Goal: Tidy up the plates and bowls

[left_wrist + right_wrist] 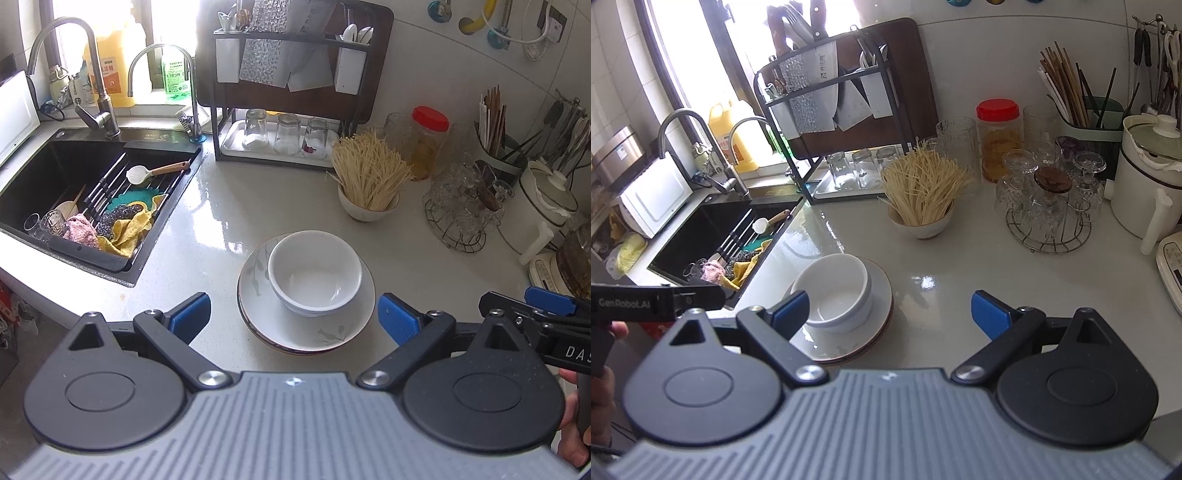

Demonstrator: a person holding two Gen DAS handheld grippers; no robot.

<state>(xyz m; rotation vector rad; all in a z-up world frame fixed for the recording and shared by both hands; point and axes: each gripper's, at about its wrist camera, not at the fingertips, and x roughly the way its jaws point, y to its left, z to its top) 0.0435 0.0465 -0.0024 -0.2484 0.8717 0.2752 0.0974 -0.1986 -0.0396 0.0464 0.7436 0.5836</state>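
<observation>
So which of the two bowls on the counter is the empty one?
The white bowl sitting on the stacked plates, right ahead of the left gripper. The other bowl, farther back, is stuffed with dry noodles.

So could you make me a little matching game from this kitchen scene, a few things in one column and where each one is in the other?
Things:
1. white bowl
2. dry noodles
3. upturned glasses
4. white spoon

Places:
A. on the tray under the knife rack
B. on the bars across the sink
C. on the stacked plates
D. standing in a small bowl

Pairs: 1-C, 2-D, 3-A, 4-B
</observation>
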